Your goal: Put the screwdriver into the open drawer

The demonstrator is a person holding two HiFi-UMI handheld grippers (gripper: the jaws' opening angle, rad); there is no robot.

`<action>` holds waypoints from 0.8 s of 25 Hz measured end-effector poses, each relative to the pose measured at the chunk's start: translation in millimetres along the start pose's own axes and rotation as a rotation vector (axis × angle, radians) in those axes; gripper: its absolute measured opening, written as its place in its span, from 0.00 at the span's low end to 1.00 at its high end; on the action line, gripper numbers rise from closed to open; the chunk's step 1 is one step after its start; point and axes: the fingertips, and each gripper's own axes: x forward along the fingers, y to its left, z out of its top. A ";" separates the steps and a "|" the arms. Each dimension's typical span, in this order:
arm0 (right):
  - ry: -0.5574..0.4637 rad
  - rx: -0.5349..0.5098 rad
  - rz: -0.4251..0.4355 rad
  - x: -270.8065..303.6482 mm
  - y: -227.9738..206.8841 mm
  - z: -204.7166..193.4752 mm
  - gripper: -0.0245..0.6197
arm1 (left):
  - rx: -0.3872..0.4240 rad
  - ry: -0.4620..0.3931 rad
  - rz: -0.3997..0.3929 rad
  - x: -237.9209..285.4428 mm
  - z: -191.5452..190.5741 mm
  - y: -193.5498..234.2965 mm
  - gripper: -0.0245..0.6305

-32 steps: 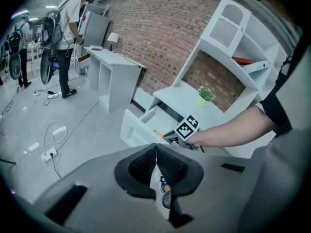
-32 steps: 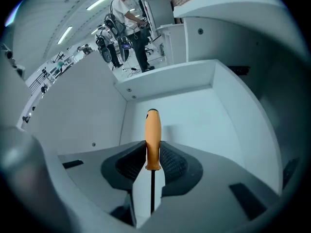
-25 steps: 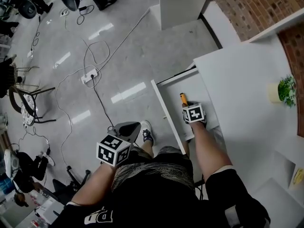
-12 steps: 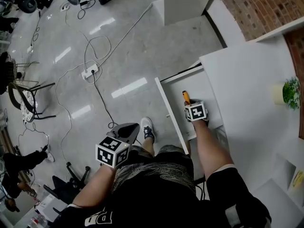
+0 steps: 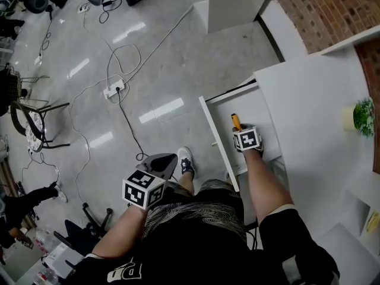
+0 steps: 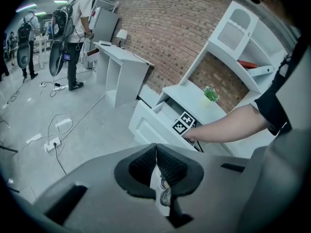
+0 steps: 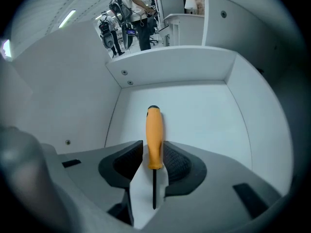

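The screwdriver [image 7: 154, 135] has an orange handle and a thin dark shaft. It lies on the floor of the open white drawer [image 7: 199, 115], handle pointing to the drawer's back. My right gripper [image 7: 153, 147] reaches steeply down into the drawer, and its jaws are opening. The handle sits between the pads with a thin gap on each side. From the head view, the orange handle [image 5: 236, 121] pokes out beyond the right gripper [image 5: 242, 130] inside the drawer [image 5: 217, 136]. My left gripper [image 5: 158, 162] hangs by my left knee over the floor. It is shut and holds nothing [image 6: 156, 149].
The drawer juts out of a white desk [image 5: 314, 94] with a small potted plant [image 5: 358, 114] on it. Cables and a power strip [image 5: 113, 89] lie on the grey floor to the left. A chair [image 5: 29, 123] stands at the far left. My shoe [image 5: 184, 161] is beside the drawer front.
The head view has drifted slightly. Both grippers keep their places, the right one still in the drawer over the screwdriver.
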 end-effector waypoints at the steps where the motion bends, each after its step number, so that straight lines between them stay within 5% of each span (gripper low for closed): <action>1: 0.001 0.002 -0.003 -2.1 1.2 -0.5 0.25 | 0.004 -0.001 -0.001 -1.6 0.1 0.2 0.07; 11: -0.068 0.045 -0.065 -57.0 2.7 8.0 0.23 | 0.067 -0.088 -0.053 -19.5 29.6 -8.4 0.07; 20: -0.345 0.151 -0.105 -169.7 37.9 26.8 0.11 | 0.191 -0.209 -0.161 -58.8 77.3 -40.5 0.07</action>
